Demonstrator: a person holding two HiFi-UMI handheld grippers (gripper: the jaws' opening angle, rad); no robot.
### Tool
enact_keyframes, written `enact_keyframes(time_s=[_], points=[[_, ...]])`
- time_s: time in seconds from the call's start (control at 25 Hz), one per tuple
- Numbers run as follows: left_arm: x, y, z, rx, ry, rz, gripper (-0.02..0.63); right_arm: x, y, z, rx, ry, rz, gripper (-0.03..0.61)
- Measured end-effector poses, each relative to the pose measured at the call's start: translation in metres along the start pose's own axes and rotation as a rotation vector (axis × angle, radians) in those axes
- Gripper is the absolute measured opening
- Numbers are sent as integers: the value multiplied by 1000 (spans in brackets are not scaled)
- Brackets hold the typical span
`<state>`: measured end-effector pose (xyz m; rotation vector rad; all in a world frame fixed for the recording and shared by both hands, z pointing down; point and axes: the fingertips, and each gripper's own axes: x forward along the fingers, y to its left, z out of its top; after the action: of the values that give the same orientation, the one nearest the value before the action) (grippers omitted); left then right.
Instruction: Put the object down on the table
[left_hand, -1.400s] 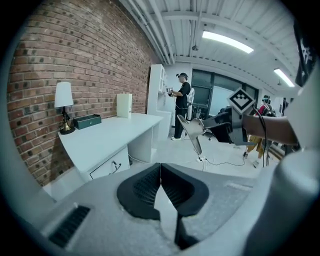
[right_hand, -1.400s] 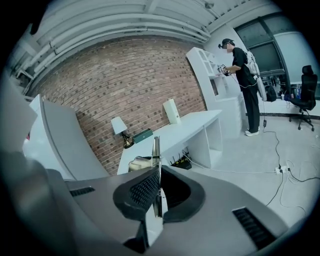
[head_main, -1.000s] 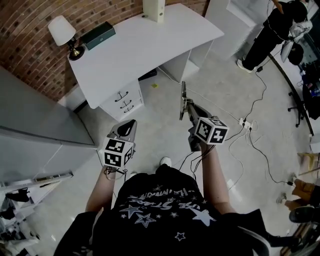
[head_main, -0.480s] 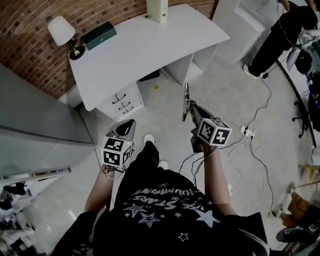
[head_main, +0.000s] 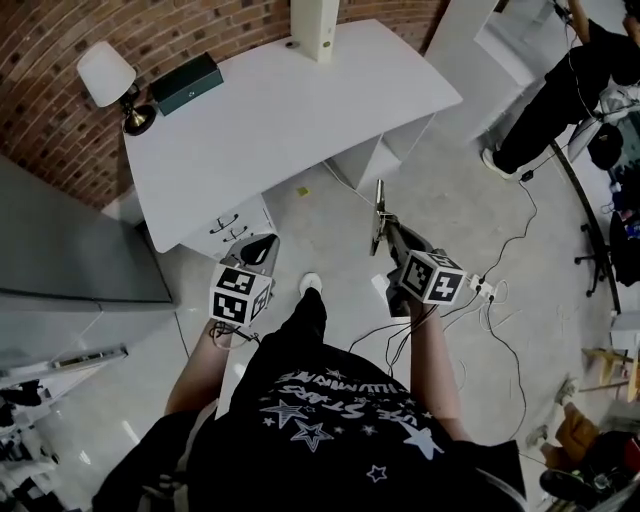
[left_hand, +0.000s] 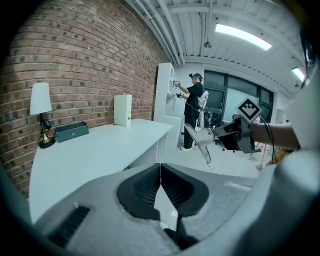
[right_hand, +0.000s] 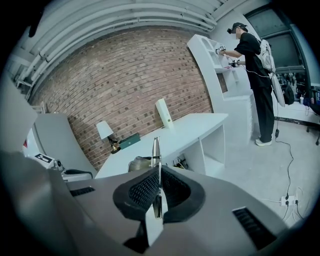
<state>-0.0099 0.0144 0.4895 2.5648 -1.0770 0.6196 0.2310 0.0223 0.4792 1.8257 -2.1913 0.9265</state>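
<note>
At the right gripper, the jaws were closed on a thin flat metal object. In the right gripper view it stood edge-on between the pads, with its narrow end projecting past the jaw tips. The left gripper had its jaws together with nothing between them, as its own view confirmed.

Change against the frame one second earlier:
- Both grippers had been carried forward, side by side, towards the white table.
- The table's front edge and drawer unit lay nearer to both grippers in the head view. The left gripper now appeared just beside the drawer unit.
- One shoe now showed ahead of the person's body, consistent with a step forward.
- The grip on the metal object looked unchanged, with the same upright, edge-on attitude.

Meaning for the task: the approach was under way, but placement had not begun. The metal object was over the floor, short of the table edge, and well apart from the lamp and the dark green box at the table's far side. By judgement, the bare near half of the tabletop offered the simplest set-down area.
</note>
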Motion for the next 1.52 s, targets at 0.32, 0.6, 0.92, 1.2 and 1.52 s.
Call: enact_keyframes(time_s=[0.32,0.6,0.92,1.2,1.52], points=[[98,51,59,-25,2,-24,20,81,-29,70,-37,51,9,8],[153,114,89,-75,-15,6,20,162,-33,116,-118,98,9,8],[164,155,83,-155,-27,70,20,218,-23,140,-278,154,37,8],[159,167,77,-190,-21,139,20,252,-10,155,-454,186,103,8],[157,170,92,-244,-38,328,20,310,1,174,-763,220,271,8]])
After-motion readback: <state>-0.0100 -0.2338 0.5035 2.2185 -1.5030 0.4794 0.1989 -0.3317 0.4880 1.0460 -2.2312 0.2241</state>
